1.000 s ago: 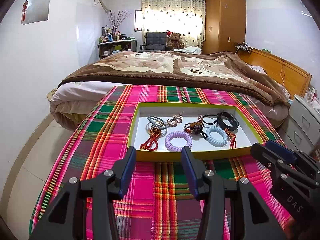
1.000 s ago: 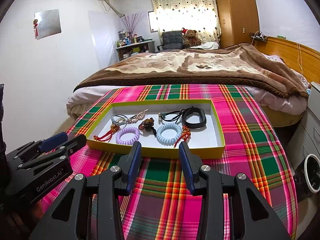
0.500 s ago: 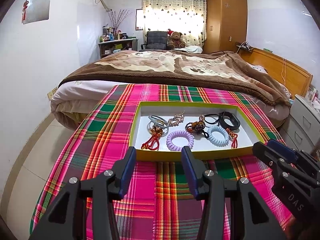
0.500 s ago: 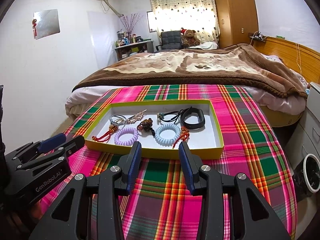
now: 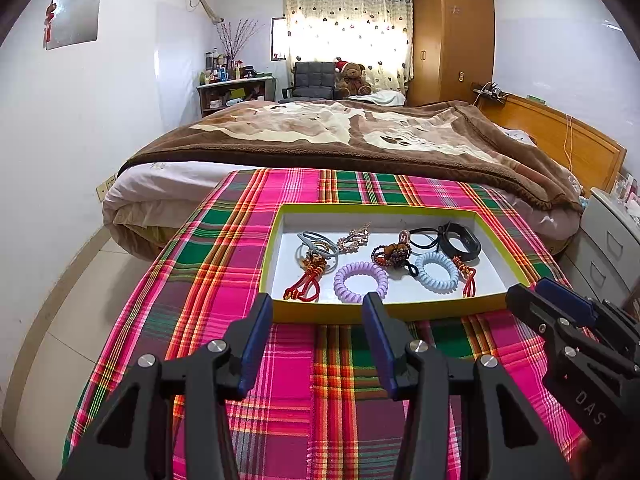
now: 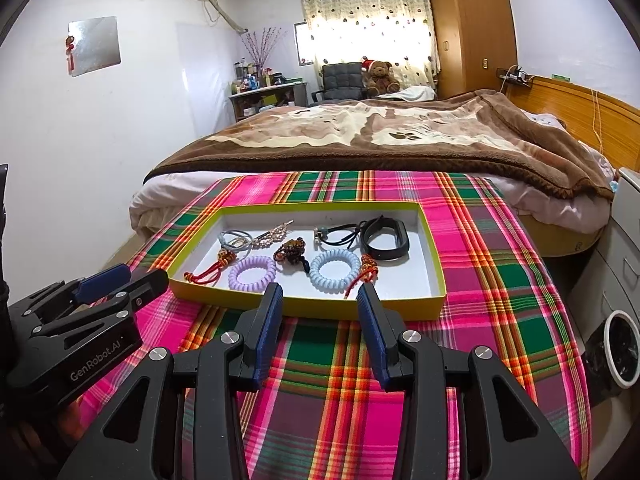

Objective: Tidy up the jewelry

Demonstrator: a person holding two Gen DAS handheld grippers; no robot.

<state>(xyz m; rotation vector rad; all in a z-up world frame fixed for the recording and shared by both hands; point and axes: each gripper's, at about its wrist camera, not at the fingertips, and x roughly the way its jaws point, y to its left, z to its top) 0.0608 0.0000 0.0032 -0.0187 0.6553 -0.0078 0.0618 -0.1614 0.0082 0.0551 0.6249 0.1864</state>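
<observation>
You hold both tongs released and empty – the left gripper (image 5: 318, 306) and the right gripper (image 6: 320, 294) hover low over the cloth (image 5: 208, 280), just before the tray (image 5: 400, 312). All the jewelry lies inside this tray: 2 coil rings, purple (image 5: 361, 276) and blue (image 5: 436, 271), a black band (image 5: 460, 242), red tassels, hair ties. The pieces touch and overlap – this fits a tray just filled, or one waiting for sorting.
</observation>
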